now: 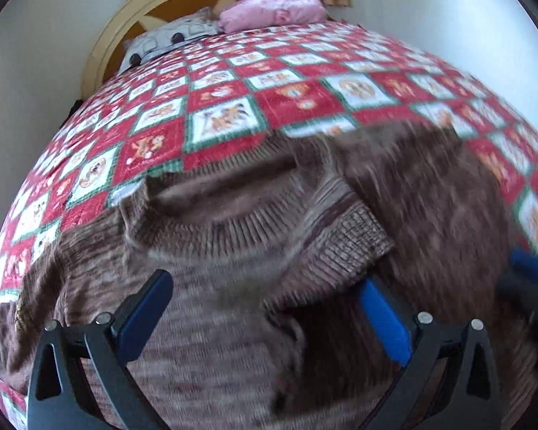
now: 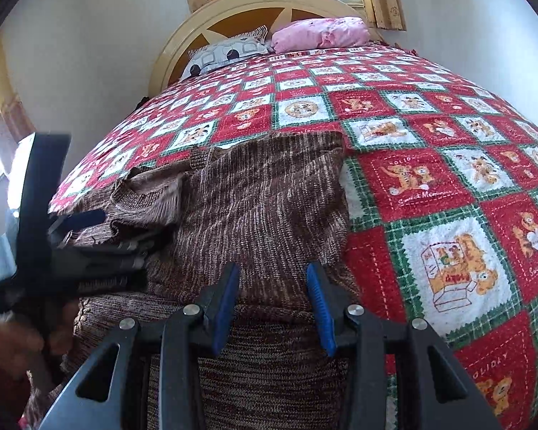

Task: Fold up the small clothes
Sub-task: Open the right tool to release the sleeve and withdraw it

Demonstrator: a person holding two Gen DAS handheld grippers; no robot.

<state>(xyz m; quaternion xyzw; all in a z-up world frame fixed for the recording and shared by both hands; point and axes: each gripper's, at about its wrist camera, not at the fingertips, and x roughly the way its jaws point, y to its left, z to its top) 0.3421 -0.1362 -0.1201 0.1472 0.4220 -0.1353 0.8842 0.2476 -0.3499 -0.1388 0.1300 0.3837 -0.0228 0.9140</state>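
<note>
We have a brown knitted sweater [image 2: 262, 193] lying on the bed, on its red-and-white checked bedspread [image 2: 430, 186], near the foot end closest to us. The right side panel of the garment is already folded in over the body, leaving a straight edge along the right, and a ribbed cuff [image 1: 355, 240] of a sleeve lies across the chest just below the neckline [image 1: 233, 193].

Our left claw [image 1: 265, 308] hangs over the chest of the sweater with its jaws spread wide and nothing between them (the left wrist view is smeared by motion, so finer detail there is hard to read). Our right claw [image 2: 274, 304] sits low over the folded panel with its jaws partly apart; knit fabric fills the gap between the blue pads [image 2: 226, 304], but we cannot tell whether they press on it or only stand over it.

We judge the step in hand to be the sideways folding: one side is in, and the left side with its sleeve is yet to be brought over. The next move calls for our left claw to pinch the left edge or sleeve cleanly, one layer only, and carry it across without dragging the finished fold. The loose knit could bunch or slide.
</note>
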